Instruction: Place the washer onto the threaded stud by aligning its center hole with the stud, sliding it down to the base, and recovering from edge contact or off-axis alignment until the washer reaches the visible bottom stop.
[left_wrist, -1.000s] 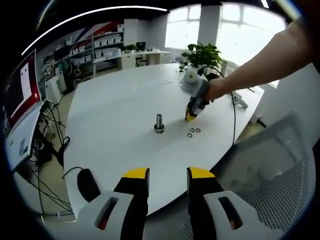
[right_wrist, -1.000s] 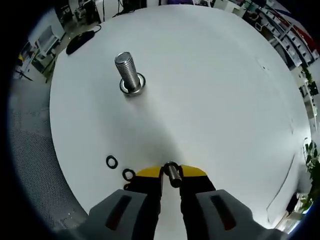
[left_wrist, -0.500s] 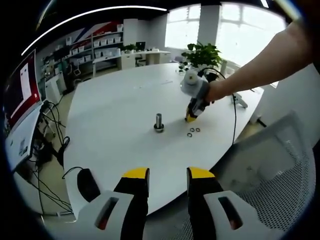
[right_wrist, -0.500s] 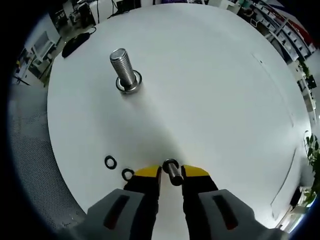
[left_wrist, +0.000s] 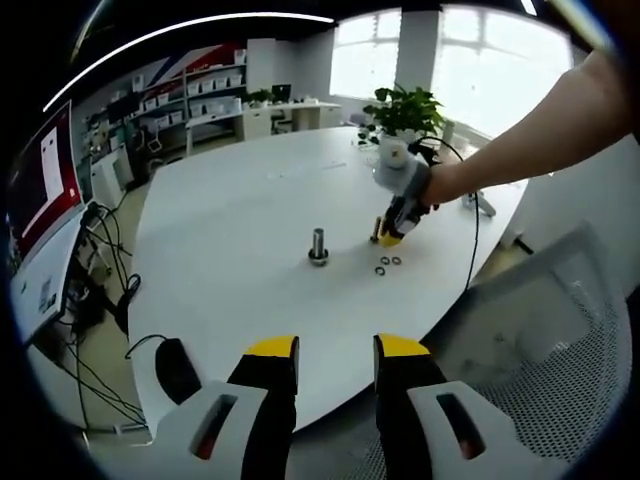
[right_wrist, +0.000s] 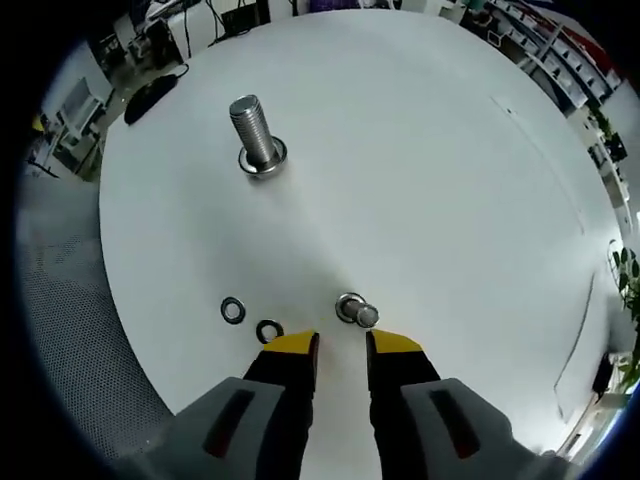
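Note:
A tall threaded stud (right_wrist: 253, 128) stands upright on the round white table (right_wrist: 430, 180), with a metal ring around its base. A shorter stud (right_wrist: 355, 311) stands free just ahead of my right gripper (right_wrist: 341, 345), whose yellow-tipped jaws are open and empty. Two loose washers (right_wrist: 233, 310) (right_wrist: 268, 330) lie to the left of those tips. In the left gripper view, the tall stud (left_wrist: 318, 245), short stud (left_wrist: 376, 230) and washers (left_wrist: 387, 265) sit mid-table, the right gripper (left_wrist: 390, 238) above them in a person's hand. My left gripper (left_wrist: 335, 350) hangs open off the table's near edge.
A black mouse (left_wrist: 175, 368) lies on the near left rim of the table, seen also as a mouse (right_wrist: 150, 95) far left. A mesh chair (left_wrist: 560, 380) stands at the right. A potted plant (left_wrist: 405, 108) and a cable (left_wrist: 468, 240) are at the far side.
My right gripper has let go of the short stud and drawn back from it. The short stud now stands on the table alone. The left gripper has not moved.

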